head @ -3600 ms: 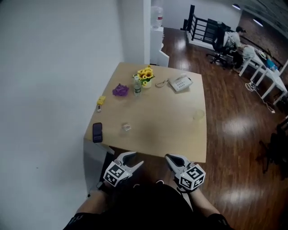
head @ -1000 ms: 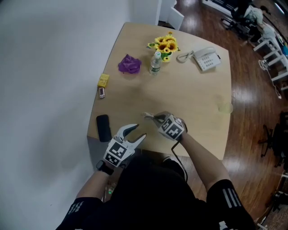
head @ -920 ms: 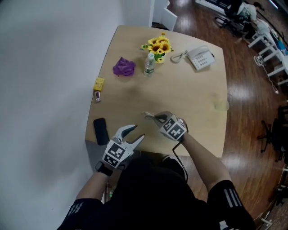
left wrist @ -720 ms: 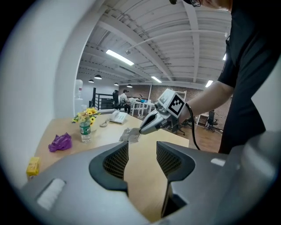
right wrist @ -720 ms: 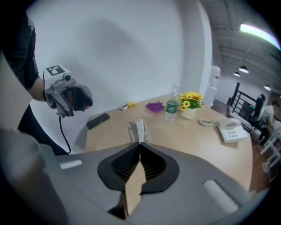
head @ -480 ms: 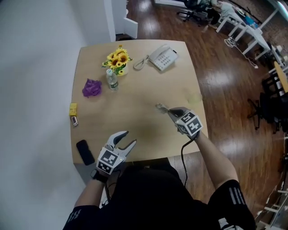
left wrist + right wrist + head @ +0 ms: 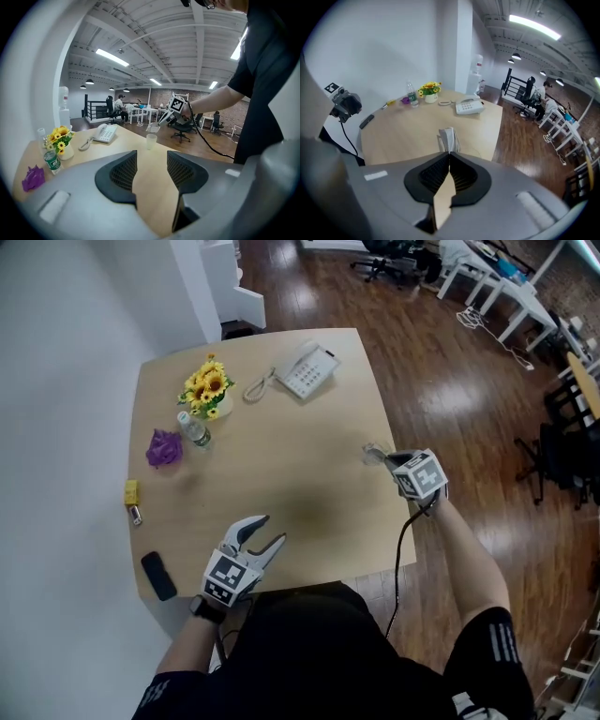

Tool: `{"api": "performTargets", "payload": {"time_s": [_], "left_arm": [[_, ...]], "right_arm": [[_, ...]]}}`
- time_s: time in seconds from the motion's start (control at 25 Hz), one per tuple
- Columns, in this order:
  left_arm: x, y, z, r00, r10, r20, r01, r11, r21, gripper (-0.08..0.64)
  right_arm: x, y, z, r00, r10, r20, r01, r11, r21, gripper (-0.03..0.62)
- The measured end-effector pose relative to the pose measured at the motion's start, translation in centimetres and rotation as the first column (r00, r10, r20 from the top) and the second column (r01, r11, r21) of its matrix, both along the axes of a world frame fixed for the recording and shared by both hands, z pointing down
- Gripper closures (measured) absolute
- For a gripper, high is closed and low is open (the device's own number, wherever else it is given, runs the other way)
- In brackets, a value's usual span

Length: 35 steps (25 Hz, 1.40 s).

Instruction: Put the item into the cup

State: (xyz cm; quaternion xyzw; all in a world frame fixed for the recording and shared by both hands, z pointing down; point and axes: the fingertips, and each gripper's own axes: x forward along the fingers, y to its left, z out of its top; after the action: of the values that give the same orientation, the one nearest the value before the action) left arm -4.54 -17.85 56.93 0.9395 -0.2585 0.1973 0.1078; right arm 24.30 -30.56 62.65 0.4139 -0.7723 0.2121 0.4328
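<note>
My right gripper (image 7: pixel 382 457) is shut on a small white folded packet (image 7: pixel 448 138) that sticks out past its tips. In the left gripper view the packet (image 7: pixel 153 127) hangs just above a clear plastic cup (image 7: pixel 150 141), which stands upright near the right edge of the tan table (image 7: pixel 300 484). In the head view the cup is hard to pick out under the right gripper. My left gripper (image 7: pixel 265 532) is held low at the table's front edge, open, with nothing between its fingers (image 7: pixel 123 171).
At the far left of the table are a sunflower vase (image 7: pixel 208 390), a water bottle (image 7: pixel 194 429) and a purple lump (image 7: pixel 164 448). A white telephone (image 7: pixel 305 369) sits at the back. A yellow item (image 7: pixel 130 491) and a black phone (image 7: pixel 157 575) lie along the left edge.
My right gripper has carried the packet from the table's front middle rightward to the right edge, above the cup. The left gripper stays at the front edge, still open.
</note>
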Motion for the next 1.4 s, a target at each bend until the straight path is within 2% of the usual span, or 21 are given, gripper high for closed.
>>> {"api": "performTargets", "payload": {"time_s": [0.16,0.32,0.52,0.72,0.84,1.16,1.4], "left_arm": [[3.0,-0.6,0.0,1.000,-0.015,0.014,0.015,1.000,-0.005,0.365],[4.9,-1.0,0.2,0.999,-0.042,0.029,0.043,0.999,-0.016,0.365],[6.2,-1.3,0.6,0.996,-0.076,0.052,0.077,0.997,-0.026,0.365],[7.1,-1.5,0.7,0.993,-0.095,0.065,0.097,0.995,-0.028,0.365],[7.3,-1.6,0.8,0.992,-0.103,0.068,0.105,0.994,-0.031,0.365],[7.5,-1.5,1.1,0.990,-0.120,0.076,0.123,0.992,-0.035,0.365],[7.7,-1.2,1.0,0.988,-0.134,0.076,0.137,0.990,-0.034,0.365]], "right_arm": [[3.8,-1.5,2.7,0.999,-0.009,-0.047,0.005,0.998,-0.068,0.580],[6.0,-2.6,5.3,0.993,-0.054,-0.101,0.039,0.989,-0.140,0.580],[5.8,-3.5,7.1,0.984,-0.140,-0.109,0.117,0.974,-0.193,0.580],[4.9,-3.6,8.4,0.955,-0.252,-0.154,0.208,0.944,-0.257,0.580],[4.5,-3.4,9.6,0.947,-0.281,-0.154,0.228,0.929,-0.292,0.580],[4.0,-3.3,11.2,0.949,-0.295,-0.111,0.248,0.916,-0.315,0.567],[4.4,-3.7,10.5,0.955,-0.280,-0.099,0.246,0.932,-0.266,0.500]]}}
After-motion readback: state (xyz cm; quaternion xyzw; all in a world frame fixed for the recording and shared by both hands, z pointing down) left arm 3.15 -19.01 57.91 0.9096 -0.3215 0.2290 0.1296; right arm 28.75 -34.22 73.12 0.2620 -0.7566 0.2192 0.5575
